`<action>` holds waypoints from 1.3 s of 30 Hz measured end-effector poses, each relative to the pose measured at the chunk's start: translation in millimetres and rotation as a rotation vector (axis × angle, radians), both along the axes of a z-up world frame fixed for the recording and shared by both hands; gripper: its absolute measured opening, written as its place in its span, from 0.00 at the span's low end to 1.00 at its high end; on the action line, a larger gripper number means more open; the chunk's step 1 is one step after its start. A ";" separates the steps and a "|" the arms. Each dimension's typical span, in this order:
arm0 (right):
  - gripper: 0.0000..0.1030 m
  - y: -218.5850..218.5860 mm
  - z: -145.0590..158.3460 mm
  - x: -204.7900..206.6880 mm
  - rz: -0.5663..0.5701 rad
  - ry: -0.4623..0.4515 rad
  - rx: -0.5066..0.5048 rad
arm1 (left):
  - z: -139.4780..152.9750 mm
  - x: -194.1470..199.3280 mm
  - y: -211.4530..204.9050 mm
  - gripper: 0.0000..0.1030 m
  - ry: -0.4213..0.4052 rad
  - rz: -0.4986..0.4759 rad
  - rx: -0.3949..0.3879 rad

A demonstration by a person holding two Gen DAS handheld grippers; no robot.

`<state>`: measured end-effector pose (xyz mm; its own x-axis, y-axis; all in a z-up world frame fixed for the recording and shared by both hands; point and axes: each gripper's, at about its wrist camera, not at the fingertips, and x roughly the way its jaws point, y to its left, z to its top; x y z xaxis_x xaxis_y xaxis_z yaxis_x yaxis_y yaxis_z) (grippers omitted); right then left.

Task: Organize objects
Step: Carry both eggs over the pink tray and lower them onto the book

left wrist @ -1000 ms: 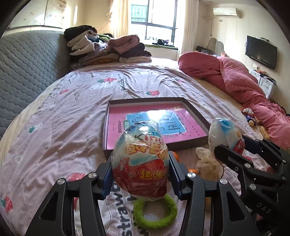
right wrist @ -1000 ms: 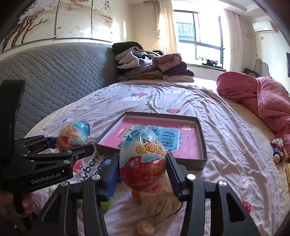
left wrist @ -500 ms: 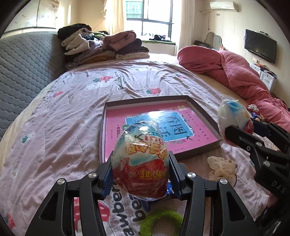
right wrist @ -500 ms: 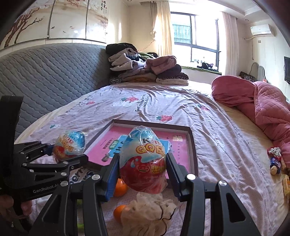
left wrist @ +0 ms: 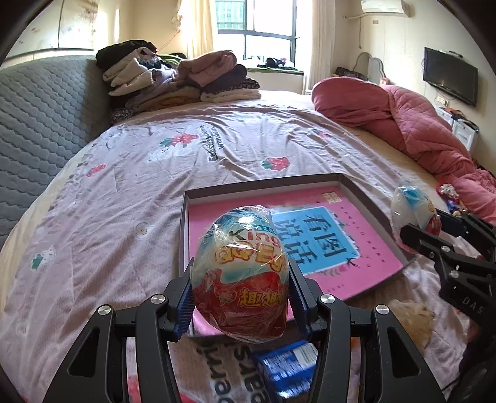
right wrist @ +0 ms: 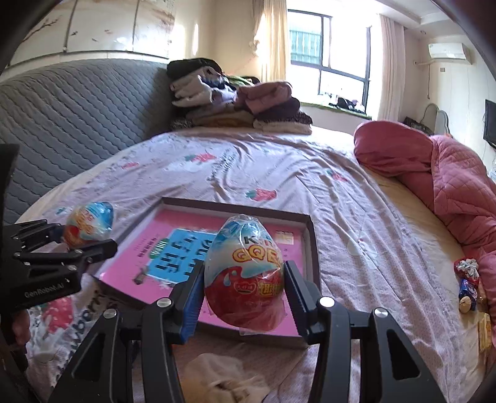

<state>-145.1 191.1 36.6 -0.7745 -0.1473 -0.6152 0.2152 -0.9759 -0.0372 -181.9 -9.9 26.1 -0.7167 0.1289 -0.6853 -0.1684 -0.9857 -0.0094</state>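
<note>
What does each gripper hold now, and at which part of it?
The left gripper holds a wrapped chocolate egg by its wide lower sides. The right gripper holds a second egg the same way.

"GQ" on right egg; "GenRobot.AI" on left gripper.

Bed with grey quilted headboard; beyond it, sunlit window. Wall television right of window; air conditioner above.
</note>
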 end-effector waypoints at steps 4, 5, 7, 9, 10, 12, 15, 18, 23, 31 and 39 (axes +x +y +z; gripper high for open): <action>0.48 5.9 -6.1 -15.3 -0.014 -0.015 0.022 | -10.7 -16.3 -2.8 0.52 -0.024 0.007 -0.008; 0.48 6.4 -7.5 -18.7 -0.015 -0.018 0.029 | -14.6 -20.4 -3.8 0.52 -0.032 0.009 -0.010; 0.48 8.8 -11.4 -27.6 -0.017 -0.030 0.034 | -22.1 -28.0 -5.3 0.52 -0.054 0.008 -0.005; 0.48 10.7 -15.7 -36.1 -0.016 -0.043 0.038 | -30.1 -35.0 -6.5 0.52 -0.075 0.009 0.009; 0.48 11.6 -18.2 -39.9 -0.022 -0.047 0.044 | -32.4 -37.0 -6.1 0.52 -0.081 0.010 0.011; 0.48 12.7 -23.4 -46.3 -0.025 -0.059 0.054 | -36.8 -40.7 -6.1 0.52 -0.082 0.016 0.016; 0.48 16.2 -33.0 -56.3 -0.033 -0.095 0.051 | -41.7 -44.9 -4.5 0.52 -0.090 0.010 0.014; 0.48 14.1 -39.1 -60.8 -0.026 -0.102 0.076 | -46.4 -47.7 -1.7 0.52 -0.099 0.001 0.003; 0.48 12.3 -48.9 -68.6 -0.023 -0.138 0.070 | -55.6 -51.4 2.4 0.52 -0.118 -0.007 -0.011; 0.49 11.9 -61.1 -72.5 -0.024 -0.172 0.093 | -65.5 -53.0 7.8 0.52 -0.139 -0.021 -0.032; 0.49 12.7 -64.0 -74.5 -0.025 -0.176 0.094 | -74.0 -56.1 10.5 0.53 -0.160 -0.017 -0.054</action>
